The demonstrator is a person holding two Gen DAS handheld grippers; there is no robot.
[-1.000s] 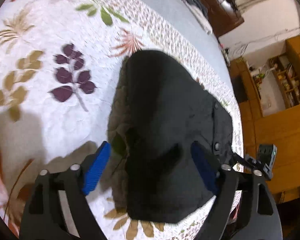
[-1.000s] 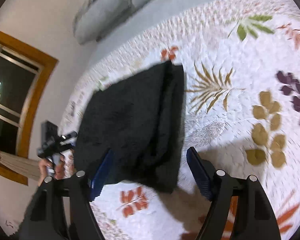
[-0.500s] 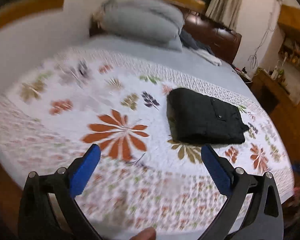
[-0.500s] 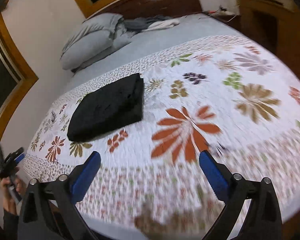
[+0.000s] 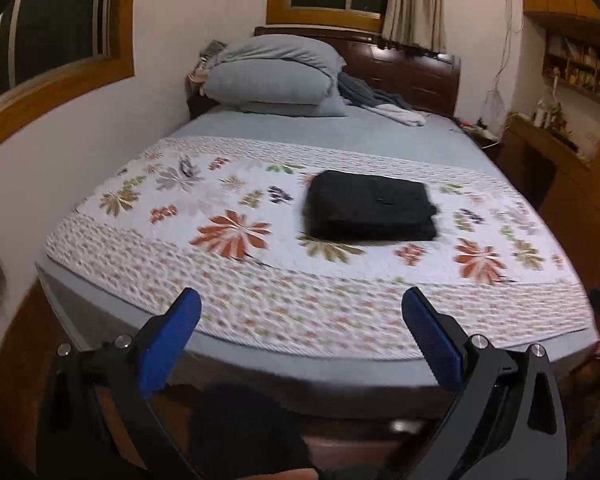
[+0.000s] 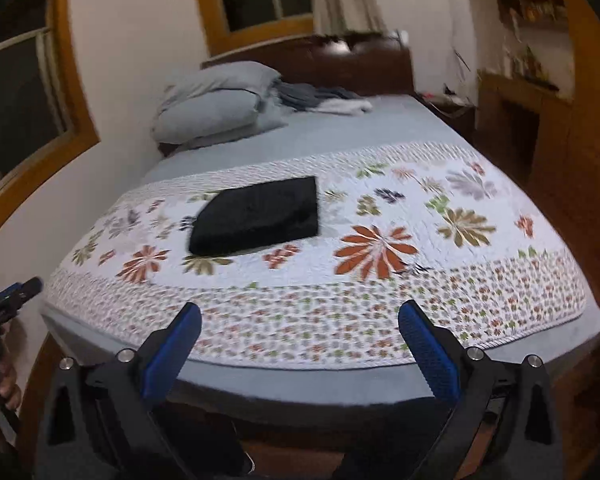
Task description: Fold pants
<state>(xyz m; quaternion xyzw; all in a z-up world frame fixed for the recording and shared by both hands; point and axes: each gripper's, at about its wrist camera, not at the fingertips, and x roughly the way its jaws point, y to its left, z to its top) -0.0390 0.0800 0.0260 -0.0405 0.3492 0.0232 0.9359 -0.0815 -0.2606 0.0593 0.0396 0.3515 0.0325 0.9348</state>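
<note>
Black pants [image 5: 370, 206] lie folded into a flat rectangle on the flowered quilt [image 5: 236, 236] of the bed, also seen in the right wrist view as the pants [image 6: 260, 214]. My left gripper [image 5: 300, 322] hangs over the foot of the bed, well short of the pants, jaws wide open and empty. The right gripper [image 6: 300, 328] sits likewise at the bed's near edge, open with nothing between its blue pads [image 6: 430, 354]. In the right wrist view the left gripper [image 6: 10, 298] shows at the far left, held by a hand.
Grey pillows [image 5: 276, 76] and loose clothes [image 5: 380, 100] lie at the head of the bed by a dark wooden headboard [image 5: 412, 68]. Wooden shelves [image 5: 572, 64] stand to the right. Windows are in the left wall and behind the headboard. A wooden floor surrounds the bed.
Both grippers let go of the pants, opened fully and drew back and up from right over them to beyond the foot of the bed. The pants stayed folded on the quilt.
</note>
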